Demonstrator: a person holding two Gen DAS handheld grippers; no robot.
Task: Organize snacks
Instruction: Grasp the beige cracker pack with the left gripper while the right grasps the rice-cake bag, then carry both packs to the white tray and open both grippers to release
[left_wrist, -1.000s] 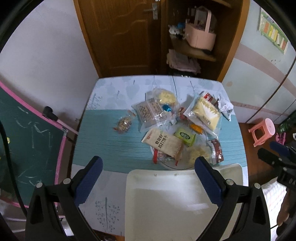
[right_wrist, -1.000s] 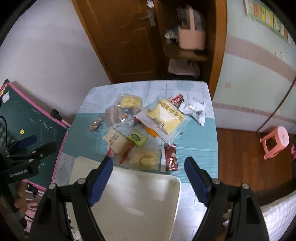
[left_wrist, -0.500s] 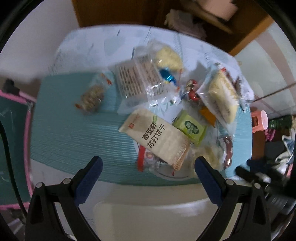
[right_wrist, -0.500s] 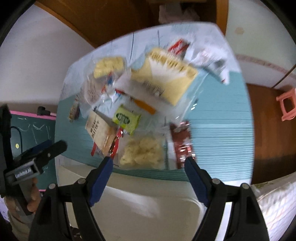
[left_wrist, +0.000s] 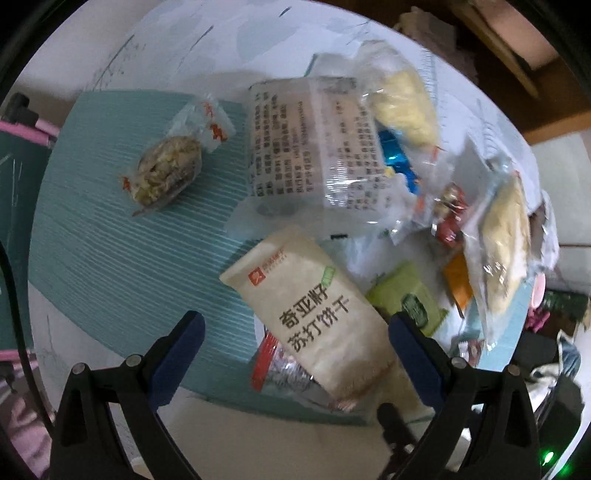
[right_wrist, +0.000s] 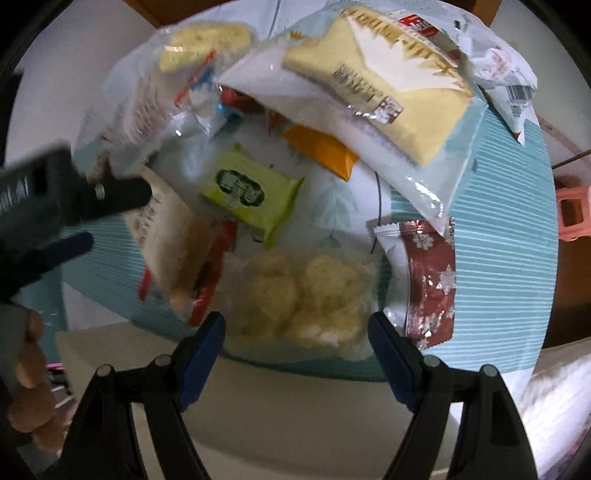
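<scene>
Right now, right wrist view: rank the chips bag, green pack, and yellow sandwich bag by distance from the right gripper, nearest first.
1. chips bag, straight ahead of the open right gripper, partly between its fingers.
2. green pack, farther on, slightly left.
3. yellow sandwich bag, far side, right.

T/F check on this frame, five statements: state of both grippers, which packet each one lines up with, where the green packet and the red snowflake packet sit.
1. Both the left gripper and the right gripper are open and empty. True.
2. The left gripper is lined up on the cream cracker packet. True.
3. The right gripper grips the red snowflake packet. False: that packet lies flat on the teal mat, outside its right finger.
4. The green packet lies beyond the clear bag of pale puffs in the right wrist view. True.
5. The small clear nut snack is buried under the pile. False: it lies alone on the mat.
</scene>
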